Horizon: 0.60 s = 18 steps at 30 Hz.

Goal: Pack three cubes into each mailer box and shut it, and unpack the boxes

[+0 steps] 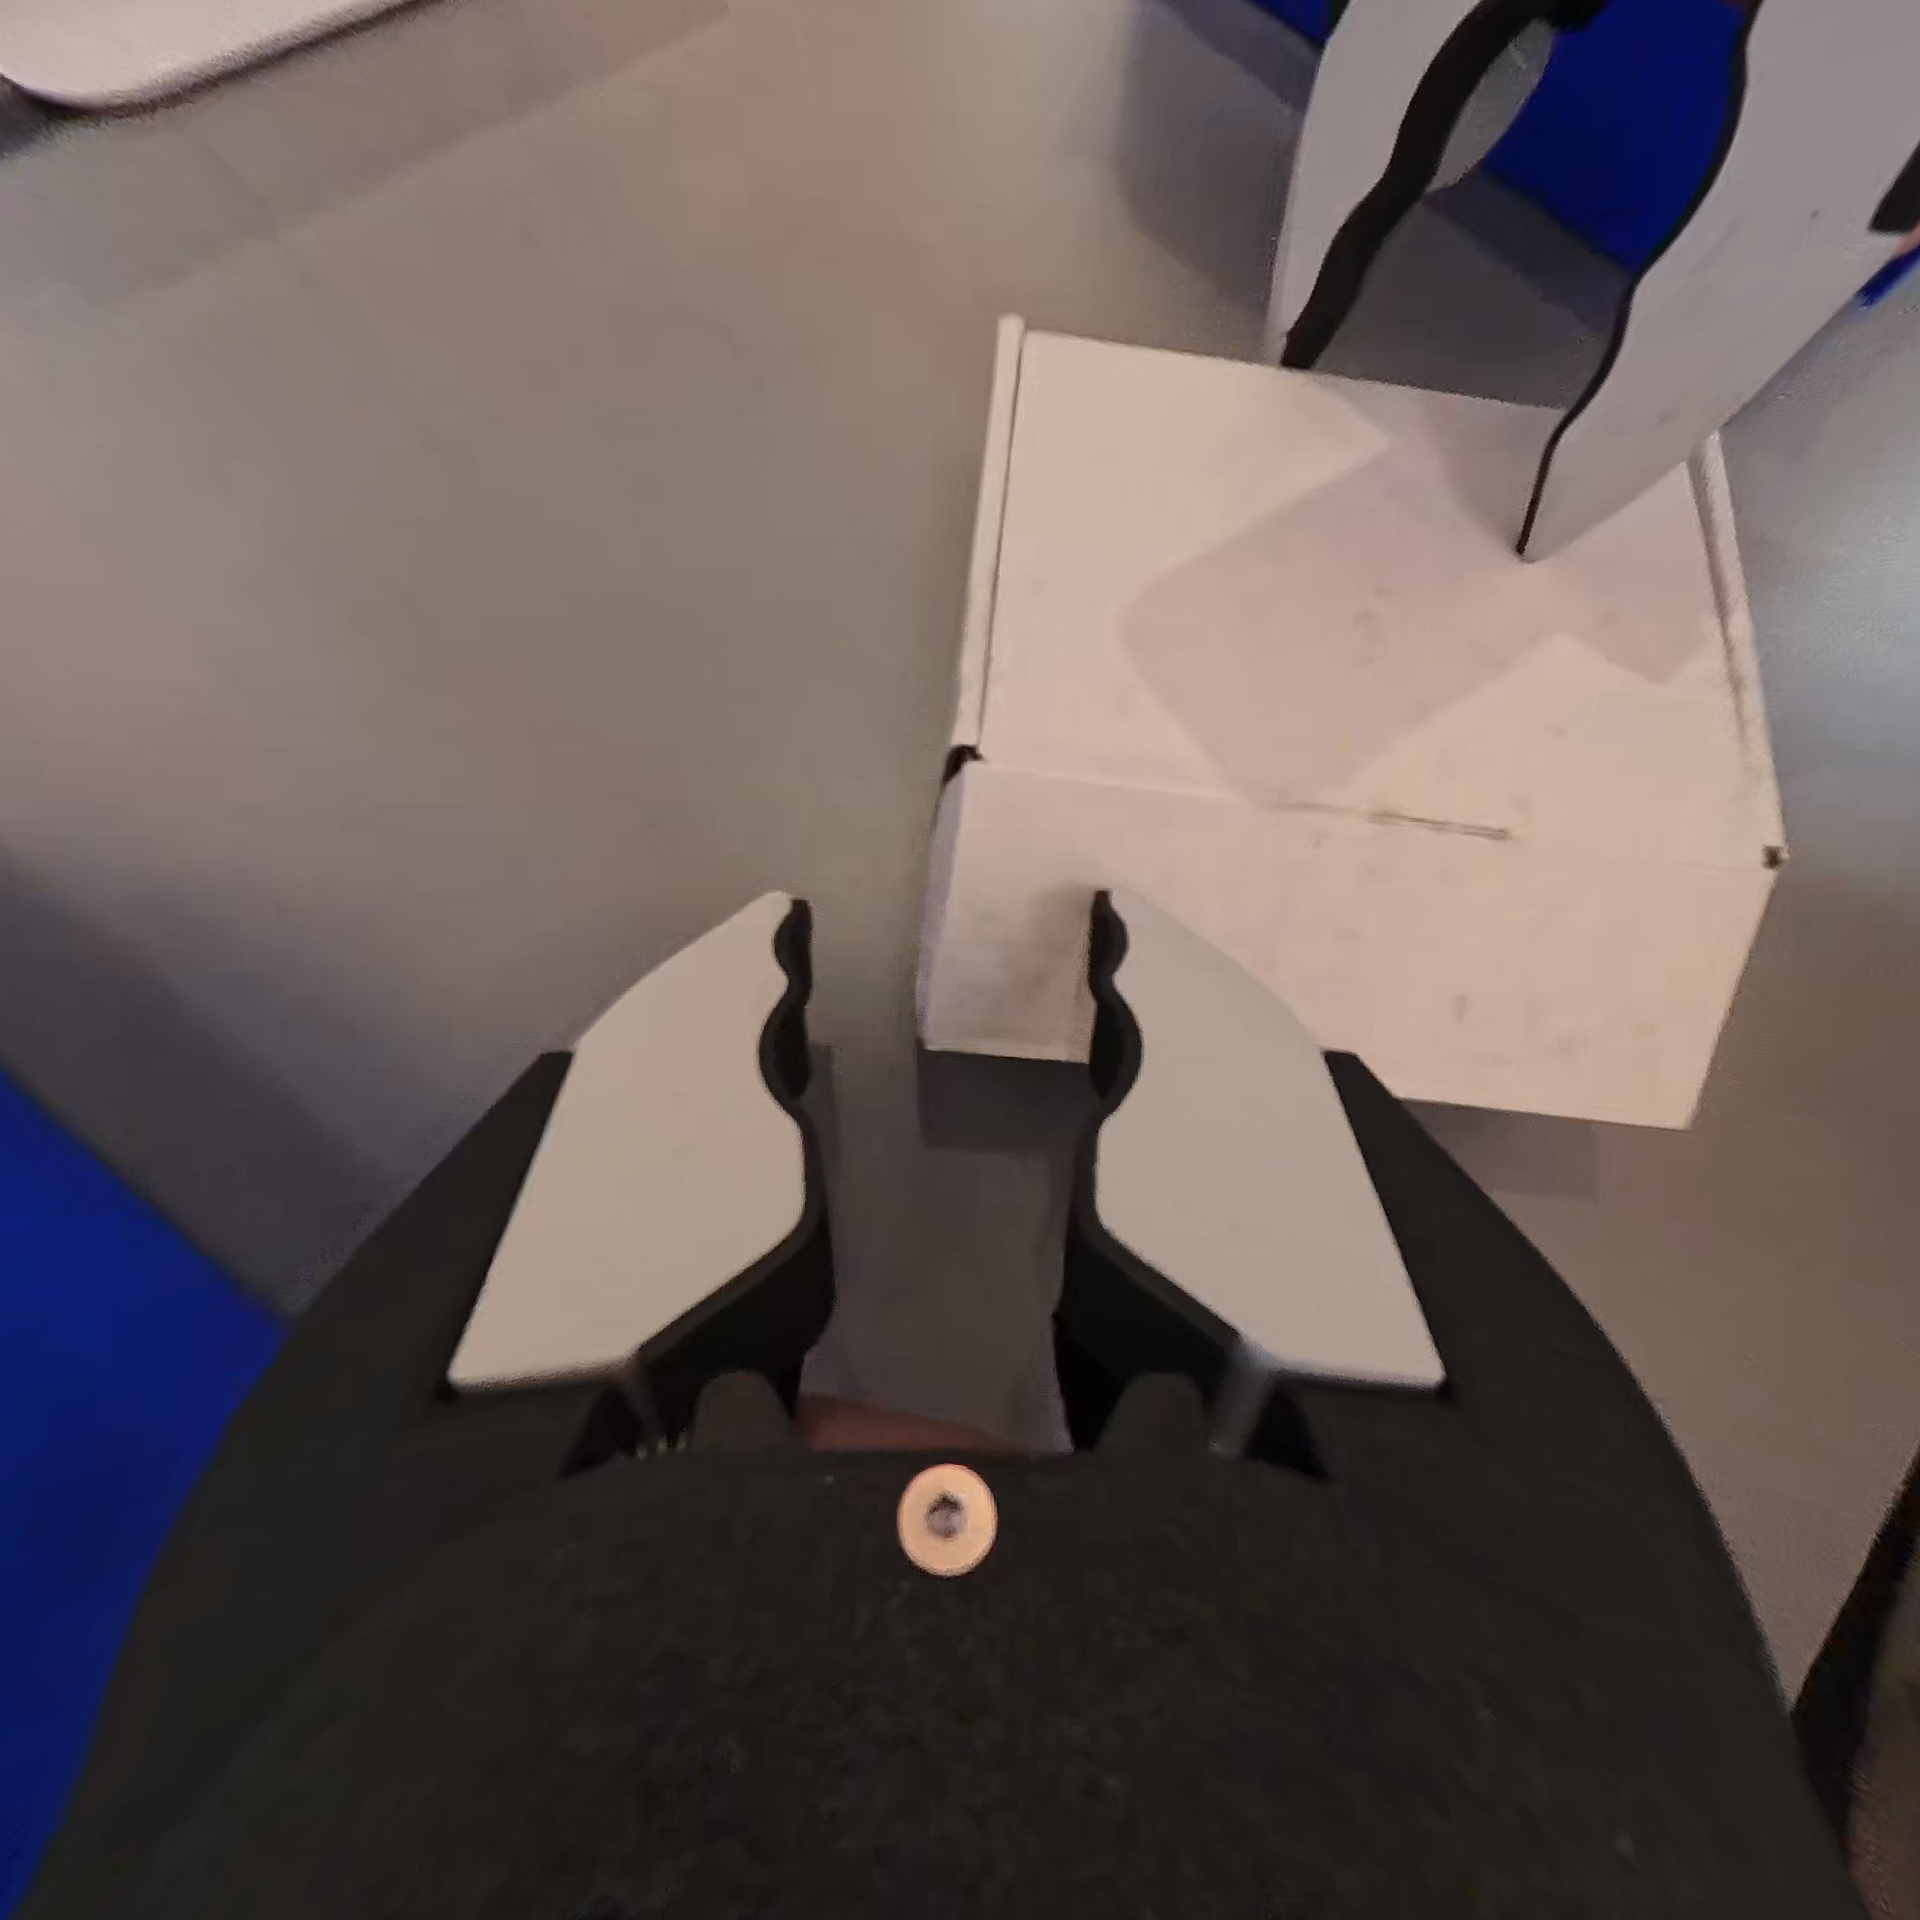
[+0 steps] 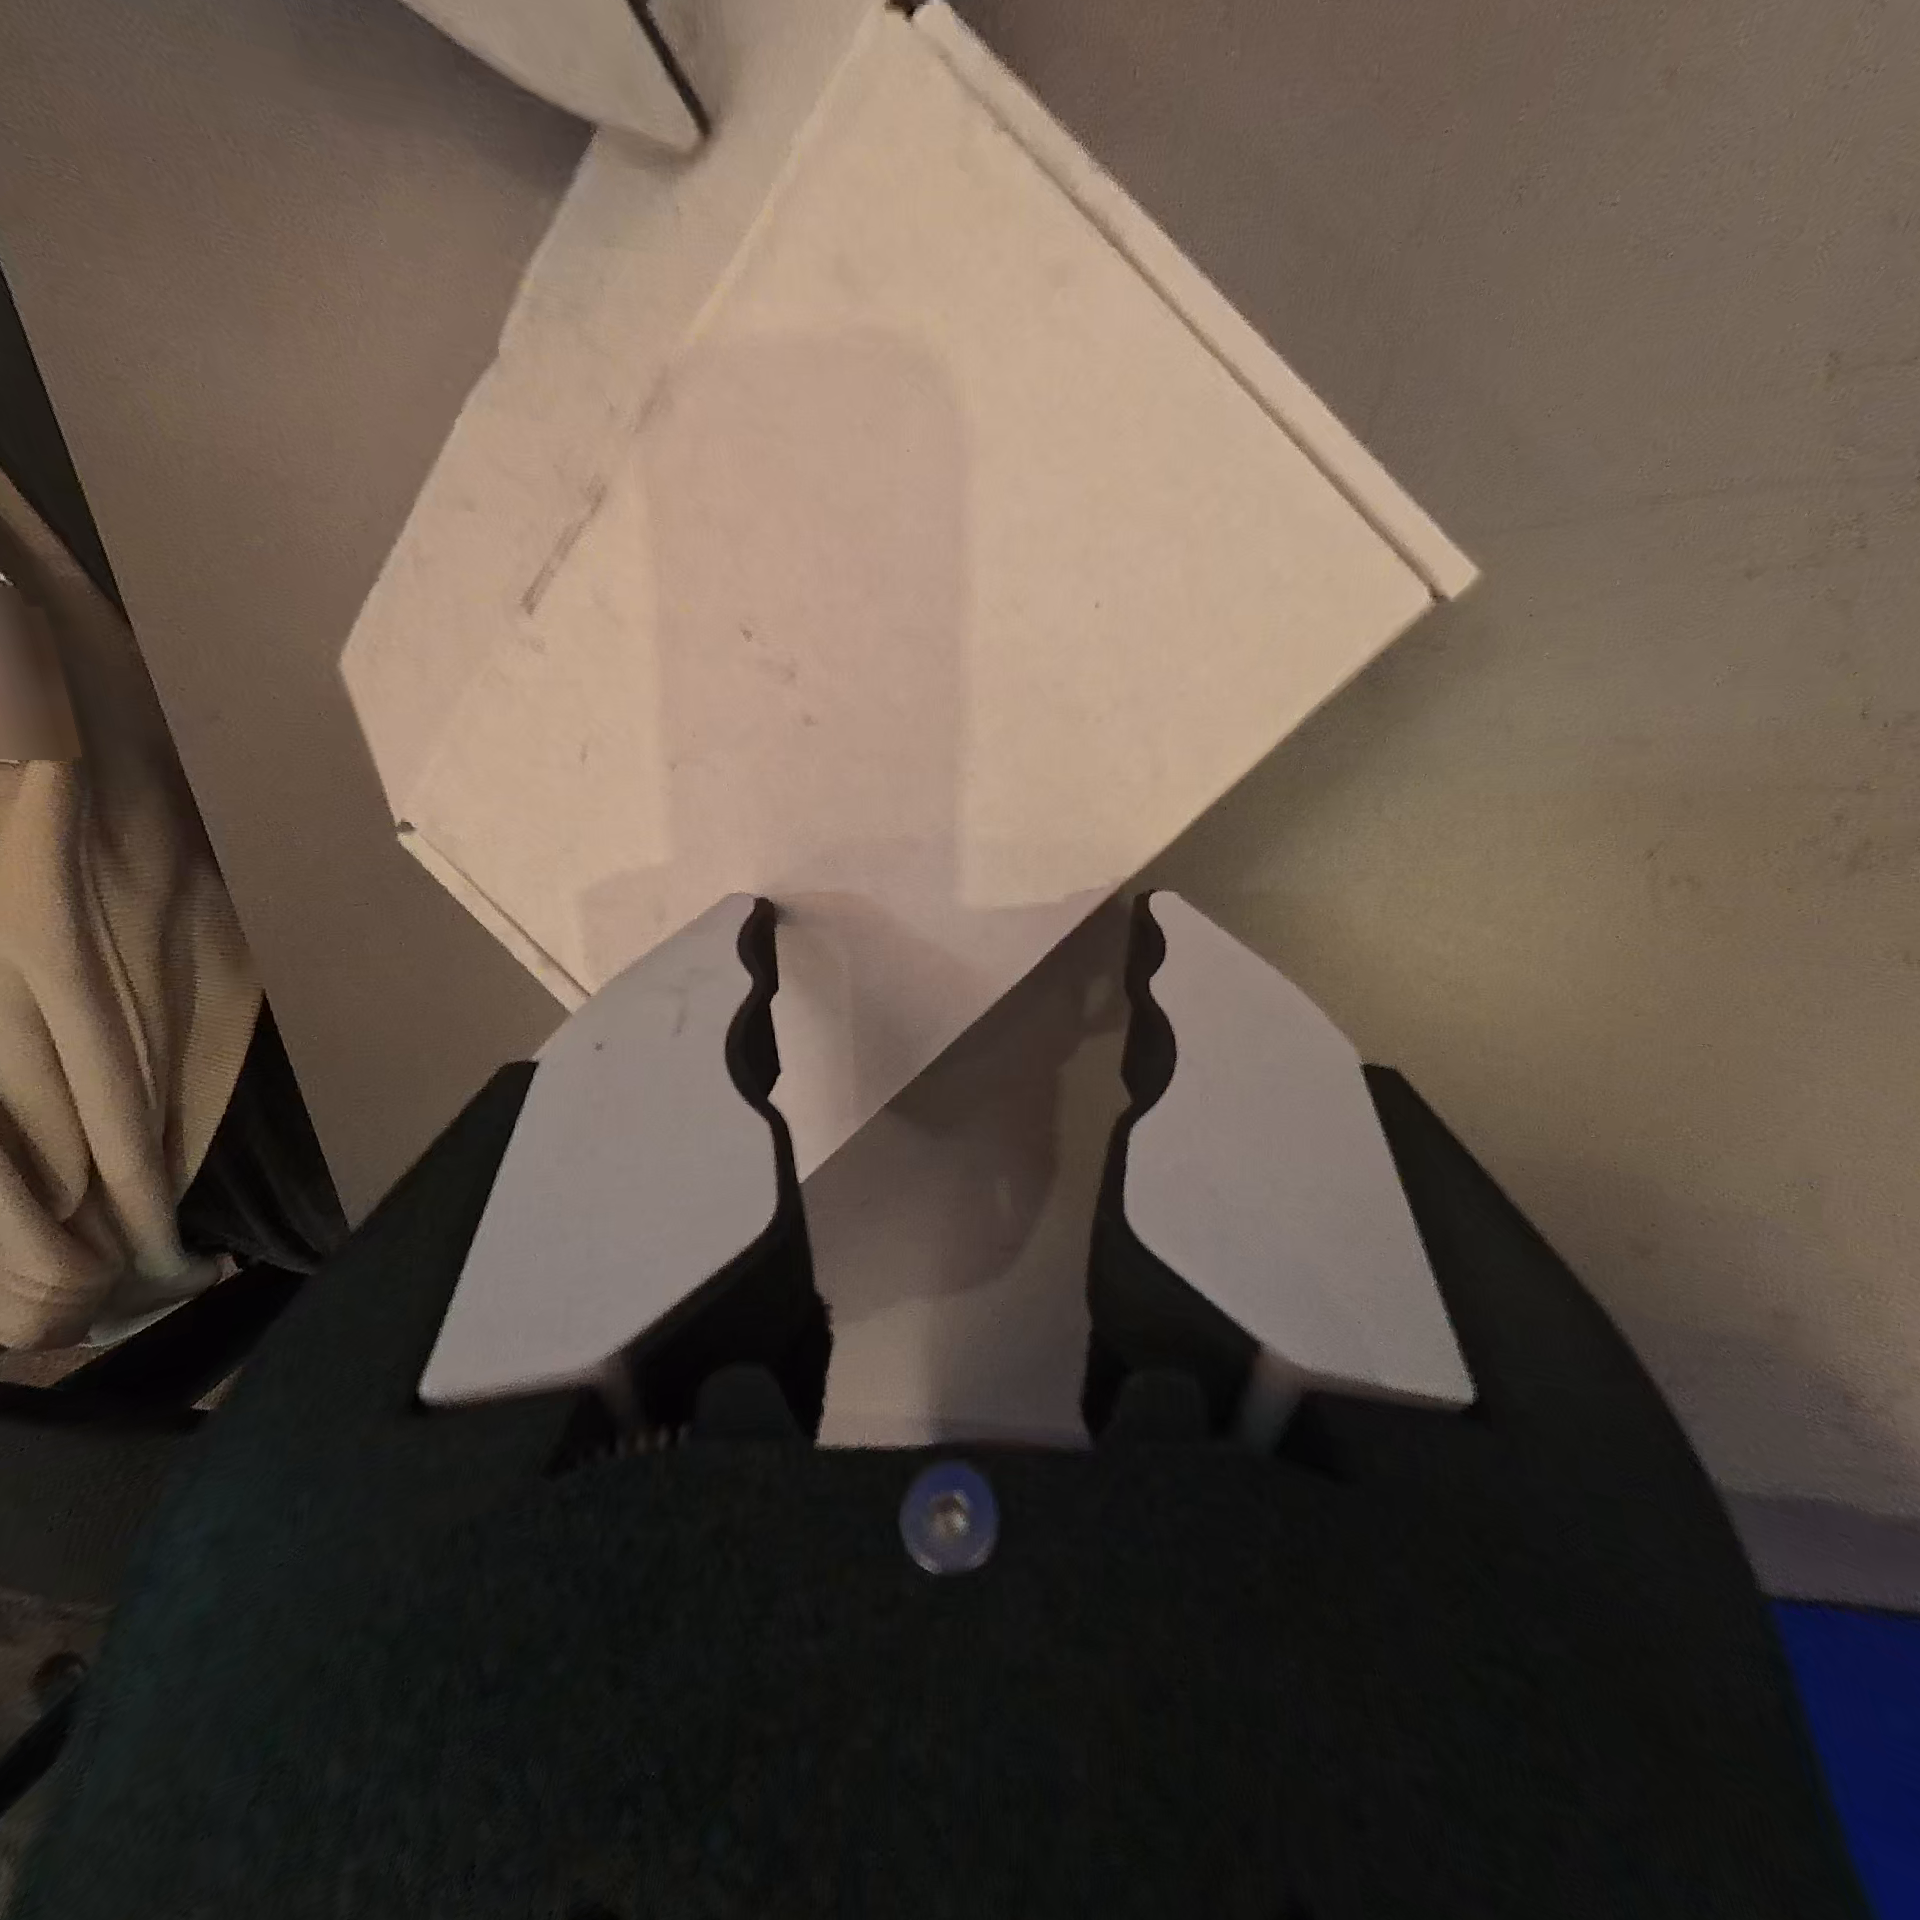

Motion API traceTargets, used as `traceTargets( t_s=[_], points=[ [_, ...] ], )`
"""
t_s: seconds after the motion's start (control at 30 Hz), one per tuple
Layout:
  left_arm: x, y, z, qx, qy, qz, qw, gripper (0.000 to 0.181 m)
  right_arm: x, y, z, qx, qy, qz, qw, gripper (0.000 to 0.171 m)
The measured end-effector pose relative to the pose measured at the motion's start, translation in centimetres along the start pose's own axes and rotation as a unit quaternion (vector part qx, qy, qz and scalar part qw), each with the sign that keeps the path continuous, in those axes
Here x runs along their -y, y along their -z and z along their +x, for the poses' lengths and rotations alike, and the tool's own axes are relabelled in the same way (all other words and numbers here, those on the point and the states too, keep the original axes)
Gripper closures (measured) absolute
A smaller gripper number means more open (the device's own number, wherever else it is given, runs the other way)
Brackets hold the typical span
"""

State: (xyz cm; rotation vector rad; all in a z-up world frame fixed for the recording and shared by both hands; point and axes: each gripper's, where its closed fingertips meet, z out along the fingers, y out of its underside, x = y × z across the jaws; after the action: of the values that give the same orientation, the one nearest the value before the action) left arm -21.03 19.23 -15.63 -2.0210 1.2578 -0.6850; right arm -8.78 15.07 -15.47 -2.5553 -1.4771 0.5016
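While the grey counter (image 1: 468, 623) carries the shut white mailer box (image 1: 1351, 748), it lies ahead and right of my left claw (image 1: 945, 914), front wall facing it. My right claw (image 2: 956, 914) hangs above the lid's far corner, nearer. Both claws stand apart, empty.

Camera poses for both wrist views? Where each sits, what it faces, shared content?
Left wrist view: on the left gripper, low in front of the closed white mailer box, facing its front wall; own open fingers show.
Right wrist view: on the right gripper, above the box, looking steeply down onto its lid; own open fingers show.
Shared: the box; each view also catches the other gripper.
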Motion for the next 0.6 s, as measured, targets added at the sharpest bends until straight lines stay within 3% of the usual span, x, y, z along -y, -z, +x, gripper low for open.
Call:
traceTargets(
  t_s=[0.1, 0.2, 0.3, 0.6],
  points=[
    [0.2, -0.4, 1.0, -0.084, 0.042, 0.012, 0.995, 0.143, -0.1, 0.0, 0.0, 0.0, 0.0, -0.008, 1.0, 0.106],
    [-1.1, -0.4, 2.5, -0.128, 0.02, -0.017, 0.991, 0.123, 0.0, 0.0, -0.2, 0.003, 0.001, -0.005, 1.0, 0.11],
    [-1.5, -0.2, 3.1, -0.14, 0.009, -0.031, 0.99, 0.114, 0.0, -0.1, -0.2, 0.006, 0.001, -0.005, 1.0, 0.109],
    [-2.1, 1.0, 3.1, -0.14, -0.009, -0.051, 0.989, 0.133, 0.1, -0.1, -0.3, 0.001, 0.004, -0.016, 1.0, 0.109]
  ],
)
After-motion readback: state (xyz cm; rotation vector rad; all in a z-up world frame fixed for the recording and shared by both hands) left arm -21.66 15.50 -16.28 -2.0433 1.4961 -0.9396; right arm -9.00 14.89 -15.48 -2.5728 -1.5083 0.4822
